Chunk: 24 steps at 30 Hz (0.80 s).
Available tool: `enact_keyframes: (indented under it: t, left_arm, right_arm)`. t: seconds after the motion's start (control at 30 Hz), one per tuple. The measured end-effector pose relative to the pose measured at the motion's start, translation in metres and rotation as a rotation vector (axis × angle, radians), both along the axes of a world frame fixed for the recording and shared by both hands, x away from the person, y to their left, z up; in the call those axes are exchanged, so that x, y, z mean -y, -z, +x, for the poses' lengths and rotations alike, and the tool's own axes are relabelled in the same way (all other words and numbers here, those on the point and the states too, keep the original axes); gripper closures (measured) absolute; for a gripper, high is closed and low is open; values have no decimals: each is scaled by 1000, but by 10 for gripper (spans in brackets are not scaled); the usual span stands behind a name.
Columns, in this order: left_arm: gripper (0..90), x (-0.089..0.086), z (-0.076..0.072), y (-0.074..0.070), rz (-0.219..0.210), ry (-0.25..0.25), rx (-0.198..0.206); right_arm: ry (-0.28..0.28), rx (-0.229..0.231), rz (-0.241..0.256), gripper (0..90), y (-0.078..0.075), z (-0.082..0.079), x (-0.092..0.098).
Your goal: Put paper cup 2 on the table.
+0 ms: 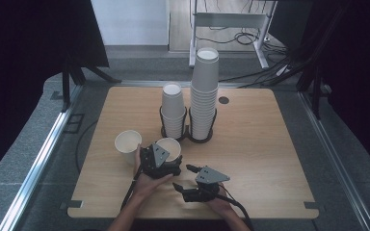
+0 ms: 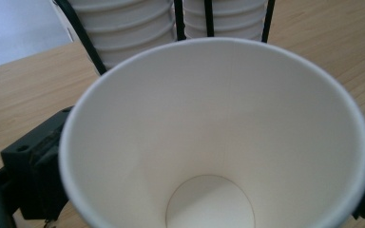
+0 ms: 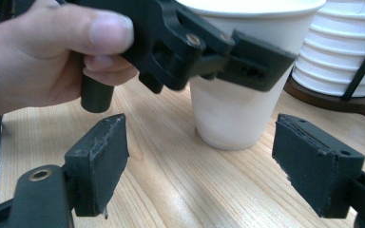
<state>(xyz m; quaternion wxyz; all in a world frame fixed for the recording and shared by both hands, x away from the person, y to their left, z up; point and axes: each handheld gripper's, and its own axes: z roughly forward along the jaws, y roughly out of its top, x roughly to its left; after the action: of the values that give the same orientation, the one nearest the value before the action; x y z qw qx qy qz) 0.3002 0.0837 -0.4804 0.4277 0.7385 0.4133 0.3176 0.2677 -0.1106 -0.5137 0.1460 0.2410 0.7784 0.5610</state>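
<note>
High view: the paper cup [image 1: 168, 147] stands upright on the counter [image 1: 270, 144], just in front of the wire rack [image 1: 189, 134] that carries two cup stacks, with a second loose cup [image 1: 127, 146] beside it to the left. The left hand-held gripper [image 1: 166, 161] sits at the paper cup's near wall; the right hand-held gripper [image 1: 185, 185] lies nearer the person, apart from it. Left gripper view: the paper cup [image 2: 218, 137] is empty, its open mouth between the two black jaws, which stand against its outer wall on either side, closed on it. Judged light, thin-walled and easily crushed, it should be held below the rolled rim with modest pressure. Right gripper view: the right hand-held gripper [image 3: 199, 166] has its jaws spread wide and holds nothing; the paper cup [image 3: 237, 90] stands ahead, clamped by the left hand-held gripper [image 3: 240, 59].
</note>
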Motion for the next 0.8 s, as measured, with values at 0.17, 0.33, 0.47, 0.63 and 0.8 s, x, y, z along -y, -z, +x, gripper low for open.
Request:
enact_keyframes:
  t: [0.17,0.33,0.47,0.63,0.8]
  left_arm:
    - [8,-2,-7,-12,-13,17,11]
    - [0,-8,-15,-24,-39,34,6]
    - [0,-15,-23,-35,-74,57,6]
    - [1,-24,-33,-42,-159,121,-11]
    - [13,-32,-40,-38,-215,173,-64]
  right_arm:
    - [-10,12,-7,192,-1,-2,1]
    - [-12,20,7,193,-5,-3,3]
    - [-6,26,24,193,-8,-4,7]
    - [15,28,36,193,-11,-3,14]
    - [50,45,37,193,-16,0,23]
